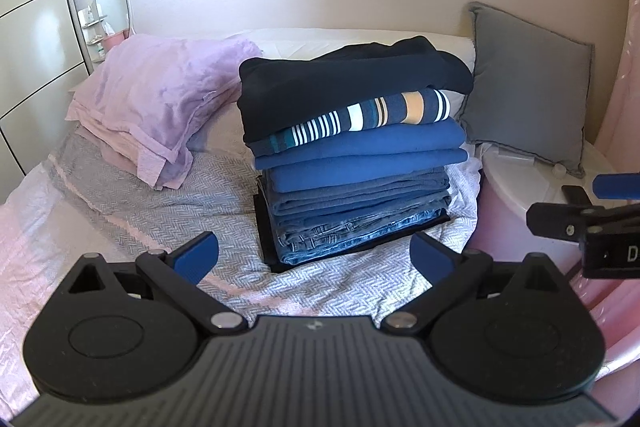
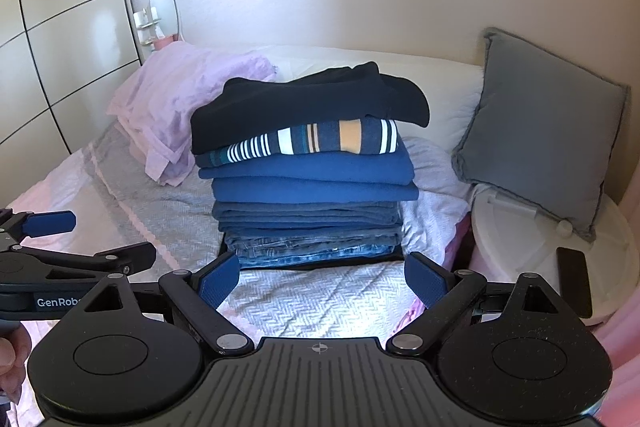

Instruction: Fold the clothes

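Both wrist views look level across the bed (image 1: 168,211) toward the wall, near the pile of folded clothes (image 1: 356,155) they share; right view sits further right.

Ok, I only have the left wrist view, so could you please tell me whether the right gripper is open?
Observer: Yes, the right gripper is open, with nothing between its fingers, and it faces the stack of folded clothes.
Operator: Thank you. What is the dark thing cut off at my right edge?
Observer: A flat black rectangular object lying on the white round lid beside the bed; I cannot tell what it is.
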### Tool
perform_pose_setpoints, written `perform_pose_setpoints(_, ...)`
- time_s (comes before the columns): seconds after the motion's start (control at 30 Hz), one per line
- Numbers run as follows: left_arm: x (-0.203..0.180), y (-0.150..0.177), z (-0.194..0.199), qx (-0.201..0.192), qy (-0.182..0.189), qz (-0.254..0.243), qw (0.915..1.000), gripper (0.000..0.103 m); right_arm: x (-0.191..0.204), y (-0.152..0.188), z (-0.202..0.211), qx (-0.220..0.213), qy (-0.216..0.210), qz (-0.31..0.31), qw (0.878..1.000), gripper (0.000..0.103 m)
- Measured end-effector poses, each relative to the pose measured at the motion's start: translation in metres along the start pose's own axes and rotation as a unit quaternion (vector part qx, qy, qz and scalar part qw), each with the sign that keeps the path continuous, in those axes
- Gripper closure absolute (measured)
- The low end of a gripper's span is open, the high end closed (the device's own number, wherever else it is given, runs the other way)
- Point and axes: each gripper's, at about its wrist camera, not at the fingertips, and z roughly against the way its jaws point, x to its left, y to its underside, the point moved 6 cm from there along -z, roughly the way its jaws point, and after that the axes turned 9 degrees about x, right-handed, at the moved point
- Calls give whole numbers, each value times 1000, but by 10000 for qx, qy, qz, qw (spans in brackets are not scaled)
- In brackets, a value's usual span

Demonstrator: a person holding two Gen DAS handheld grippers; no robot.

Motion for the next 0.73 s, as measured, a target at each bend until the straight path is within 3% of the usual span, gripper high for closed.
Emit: perform_pose_setpoints(0.73,-3,-1,-9,72,37,275,9996,2,-7,-1,-5,92,52,-9,9999,11)
